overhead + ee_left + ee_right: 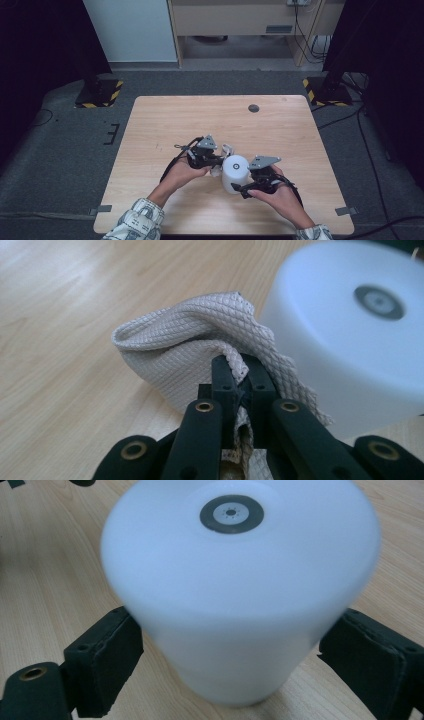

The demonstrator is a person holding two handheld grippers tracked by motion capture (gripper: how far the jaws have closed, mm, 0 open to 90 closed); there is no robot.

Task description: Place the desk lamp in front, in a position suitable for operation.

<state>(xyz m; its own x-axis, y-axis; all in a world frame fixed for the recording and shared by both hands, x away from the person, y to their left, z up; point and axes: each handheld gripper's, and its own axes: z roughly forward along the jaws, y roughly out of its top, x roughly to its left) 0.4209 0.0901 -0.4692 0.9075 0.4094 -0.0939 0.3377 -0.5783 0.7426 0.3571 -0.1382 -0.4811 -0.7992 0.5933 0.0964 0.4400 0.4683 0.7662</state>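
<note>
White matte cylinder with a small grey ringed disc at the centre of its top face — stands upright on the pale wood-grain table, near the person's edge, between the two grippers.

Right gripper: jaws spread wide, one on each side of the cylinder's lower wall; pads at the wall, though whether they press or merely flank it cannot be told from the blurred close view.

Left gripper: jaws clamped tight on a beige diamond-textured cloth, bunched into a loose wad just beside the cylinder's flank.

Step in hand, as judged: steady the cylinder and wipe its side.

Handling notes:
- Right jaws should sit low and square, so the smooth wall does not twist or tip.
- Cloth wad should lead — fabric, not black jaw tips, against the surface.
- Push toward the held side, lightly; a hard shove may slide the cylinder across the table.
</note>
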